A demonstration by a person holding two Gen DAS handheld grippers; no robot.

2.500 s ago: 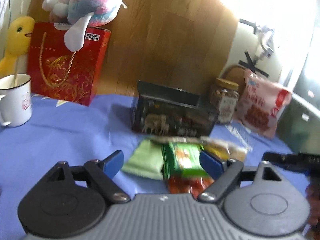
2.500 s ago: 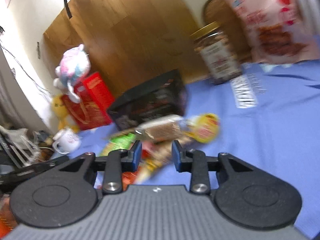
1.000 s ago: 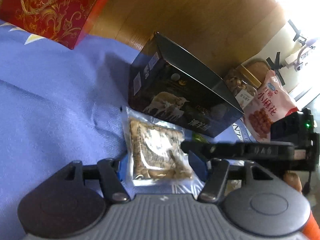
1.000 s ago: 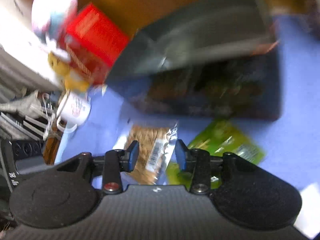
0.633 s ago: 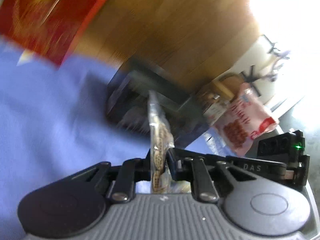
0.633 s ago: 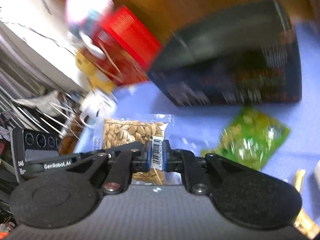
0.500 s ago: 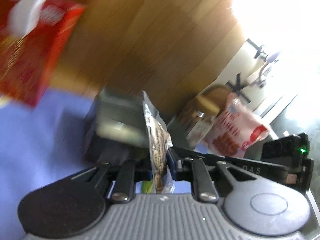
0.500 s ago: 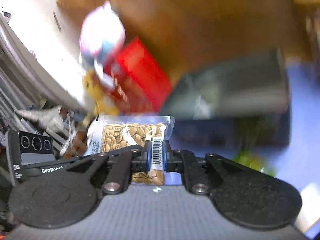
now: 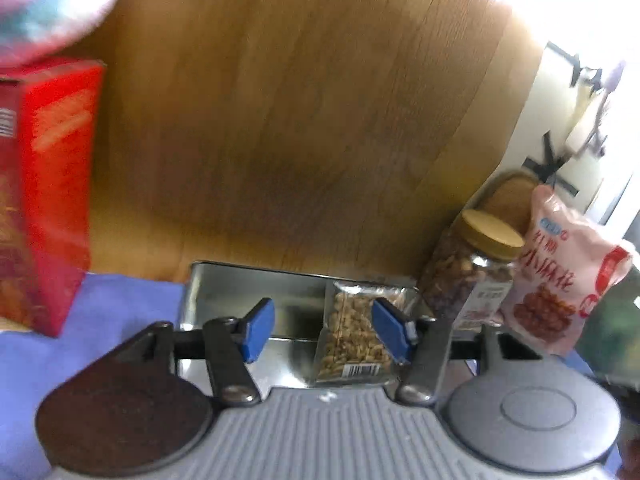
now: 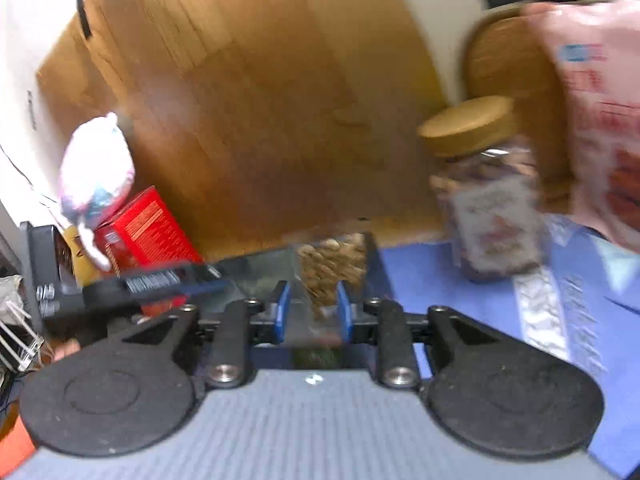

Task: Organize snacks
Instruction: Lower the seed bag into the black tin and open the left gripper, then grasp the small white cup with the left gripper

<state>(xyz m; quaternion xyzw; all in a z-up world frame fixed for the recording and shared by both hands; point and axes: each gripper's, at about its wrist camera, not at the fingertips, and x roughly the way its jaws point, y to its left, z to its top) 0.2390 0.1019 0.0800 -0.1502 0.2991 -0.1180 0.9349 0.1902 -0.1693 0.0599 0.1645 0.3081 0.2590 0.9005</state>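
Observation:
A clear packet of nuts point(image 9: 354, 336) stands upright at the right end of the open metal tin point(image 9: 240, 288). My left gripper point(image 9: 324, 332) is open above the tin, its right pad point(image 9: 390, 334) beside the packet. In the right wrist view the packet point(image 10: 330, 270) leans inside the tin point(image 10: 256, 266), and my right gripper point(image 10: 312, 316) is open with the packet's lower part between its blue pads; whether they touch it is unclear. The left tool point(image 10: 132, 280) reaches in from the left.
A red gift box point(image 9: 44, 196) stands left with a plush toy point(image 10: 96, 168) on it. A nut jar with a gold lid point(image 9: 476, 272) and a pink snack bag point(image 9: 560, 280) stand right of the tin. A wooden board is behind. Blue cloth point(image 10: 520, 320) covers the table.
Both grippers carried the nut packet up from the cloth and into the tin, then opened. The packet now stands in the tin, free of the left gripper.

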